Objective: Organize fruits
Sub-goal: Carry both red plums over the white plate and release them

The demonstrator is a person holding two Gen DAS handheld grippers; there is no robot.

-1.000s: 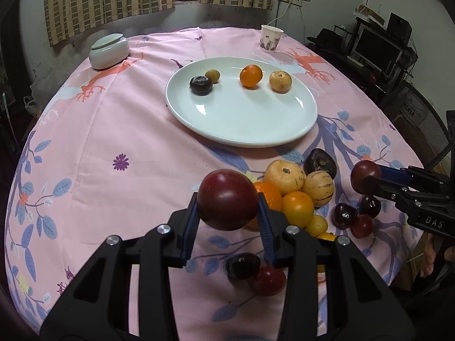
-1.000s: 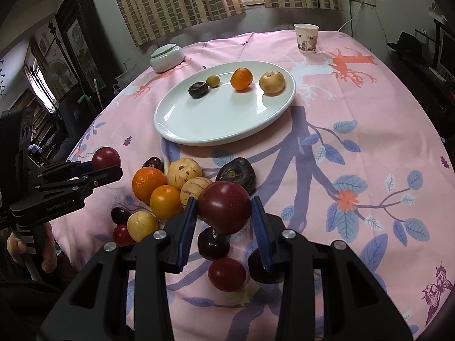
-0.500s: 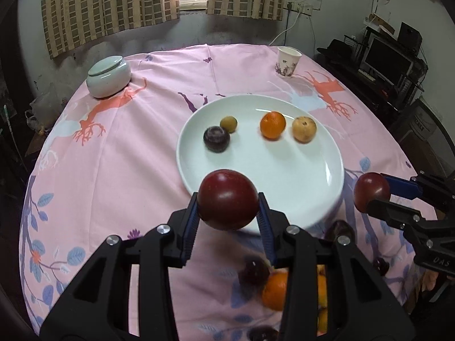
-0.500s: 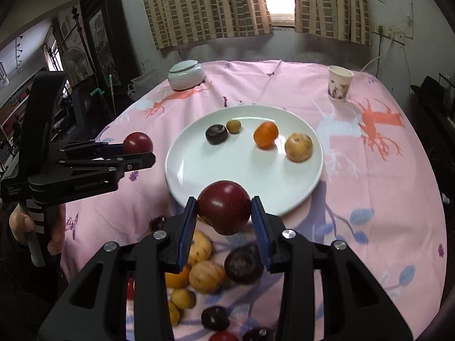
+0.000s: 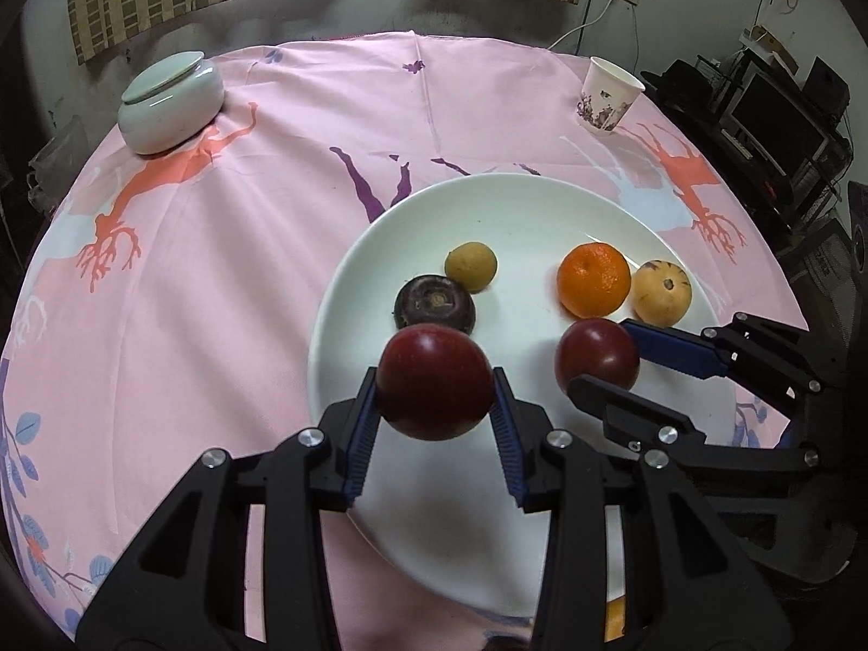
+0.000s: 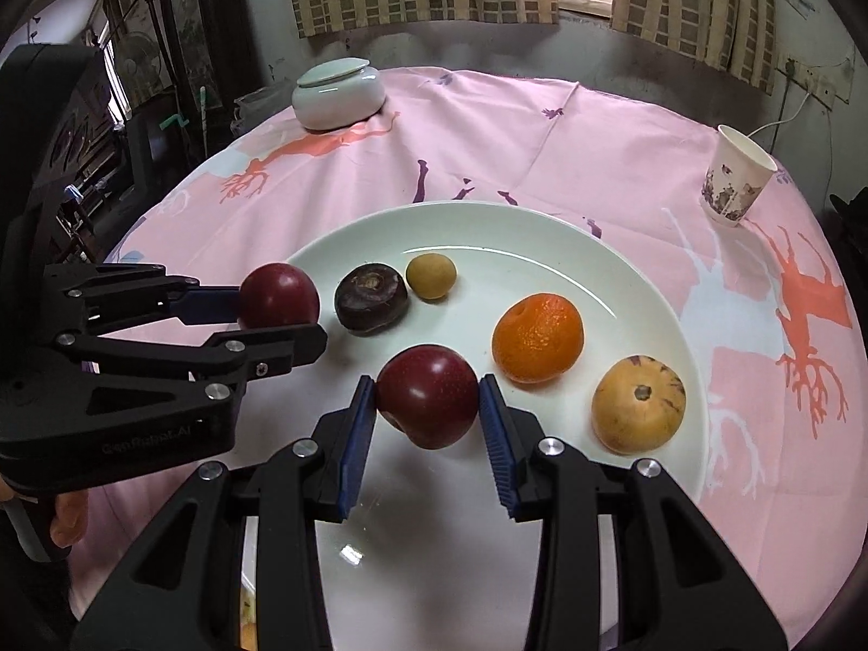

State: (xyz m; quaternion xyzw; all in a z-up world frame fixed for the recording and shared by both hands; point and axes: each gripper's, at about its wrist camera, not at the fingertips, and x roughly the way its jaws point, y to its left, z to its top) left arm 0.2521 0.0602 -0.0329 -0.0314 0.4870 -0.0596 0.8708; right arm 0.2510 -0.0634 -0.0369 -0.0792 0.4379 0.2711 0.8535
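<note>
My left gripper point(image 5: 434, 401) is shut on a dark red plum point(image 5: 434, 380) and holds it over the near left part of the white plate point(image 5: 521, 200). My right gripper point(image 6: 427, 409) is shut on a second dark red plum point(image 6: 427, 401) above the plate's middle point(image 6: 624, 282). Each gripper shows in the other's view: the right gripper point(image 5: 602, 363) and the left gripper point(image 6: 276, 306). On the plate lie a dark purple fruit point(image 5: 434, 304), a small yellow-green fruit point(image 5: 471, 267), an orange point(image 5: 594, 278) and a striped yellow fruit point(image 5: 663, 293).
A pale green lidded jar point(image 5: 171, 103) stands at the far left of the pink tablecloth. A paper cup point(image 5: 607, 95) stands at the far right. Shelves with electronics are beyond the table's right edge. An orange fruit point(image 5: 613, 618) peeks out below the plate.
Both grippers have moved forward from the fruit pile on the cloth to above the plate, each still holding its plum. The pile has dropped almost out of view.
</note>
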